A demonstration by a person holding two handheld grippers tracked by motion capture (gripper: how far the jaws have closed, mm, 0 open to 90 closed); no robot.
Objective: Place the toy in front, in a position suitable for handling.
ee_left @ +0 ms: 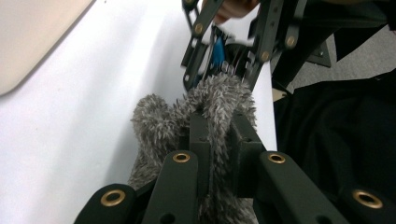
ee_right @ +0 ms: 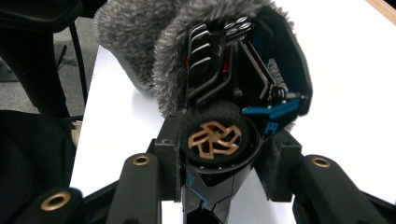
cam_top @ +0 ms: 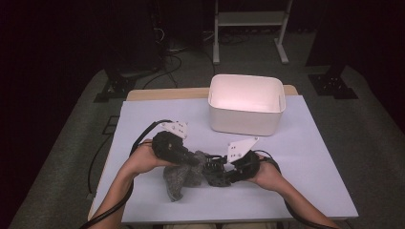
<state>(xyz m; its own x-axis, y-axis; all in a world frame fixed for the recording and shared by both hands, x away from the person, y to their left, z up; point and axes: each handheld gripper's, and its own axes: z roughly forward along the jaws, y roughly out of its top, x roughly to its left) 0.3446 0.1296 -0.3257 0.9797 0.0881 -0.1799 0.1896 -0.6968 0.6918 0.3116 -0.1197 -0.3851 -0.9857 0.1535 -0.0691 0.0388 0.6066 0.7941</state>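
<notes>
Toy car [ee_right: 233, 93], black with blue trim and a copper-coloured wheel, is clamped at its rear end between the jaws of the right gripper [cam_top: 220, 177], with its nose pushed into the grey fuzzy cloth [cam_top: 181, 179] directly ahead. The left gripper [cam_top: 192, 160] is closed on a fold of that cloth, holding it up against the car, so the wrapping or bagging appears partly done: the front is covered, the wheel and tail are still bare. Beyond both grippers stands a white bin [cam_top: 246, 105] on the white table [cam_top: 305, 157], well apart; nothing obstructs the path except the two grippers crowding each other.
</notes>
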